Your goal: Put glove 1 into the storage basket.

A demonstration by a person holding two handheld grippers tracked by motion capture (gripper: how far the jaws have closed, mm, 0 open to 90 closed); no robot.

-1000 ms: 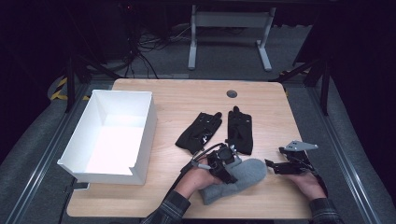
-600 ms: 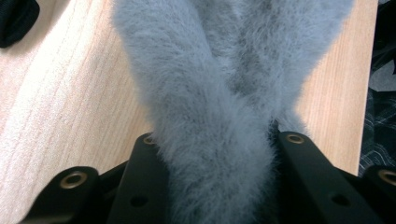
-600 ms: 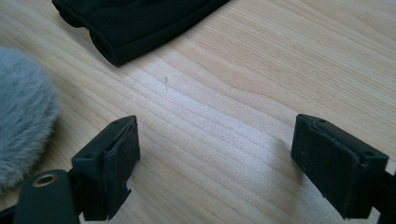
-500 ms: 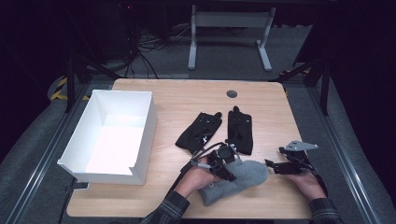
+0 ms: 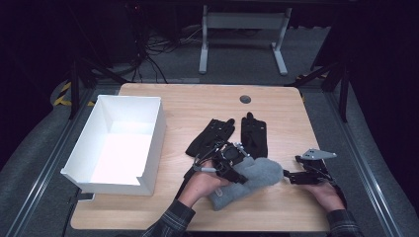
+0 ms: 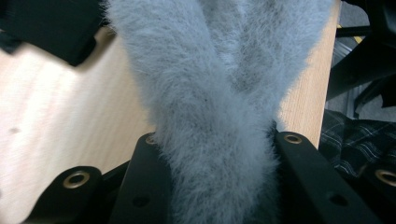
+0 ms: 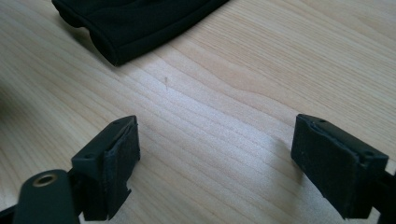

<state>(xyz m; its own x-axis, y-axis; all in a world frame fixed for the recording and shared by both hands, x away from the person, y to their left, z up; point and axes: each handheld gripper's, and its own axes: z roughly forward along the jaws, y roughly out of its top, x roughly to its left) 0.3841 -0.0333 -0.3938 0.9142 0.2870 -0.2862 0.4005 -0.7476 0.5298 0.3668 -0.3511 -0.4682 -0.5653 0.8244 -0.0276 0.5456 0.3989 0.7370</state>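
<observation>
1. At the left part of the table (image 5: pixel 197 106) stands a white box (image 5: pixel 118 143), open on top, with nothing visible inside it.
2. Near the middle of the table lie two black gloves (image 5: pixel 232 136) side by side, flat, with the fingers pointing away from the person.
3. Just in front of the gloves, the left hand-held gripper (image 5: pixel 232 165) is clamped on a grey fluffy mitten (image 5: pixel 254 177). In the left gripper view the grey fur (image 6: pixel 219 121) fills the gap between both black jaws and spreads wider beyond them.
4. The mitten lies on the table near the front edge, between the two hands, and its far end reaches toward the right hand-held gripper (image 5: pixel 291 177).
5. The right hand-held gripper is low over the table at the right of the mitten. In the right gripper view its jaws stand wide apart over bare wood, holding nothing, and the edge of a black glove (image 7: pixel 135 23) lies ahead of them.
</observation>
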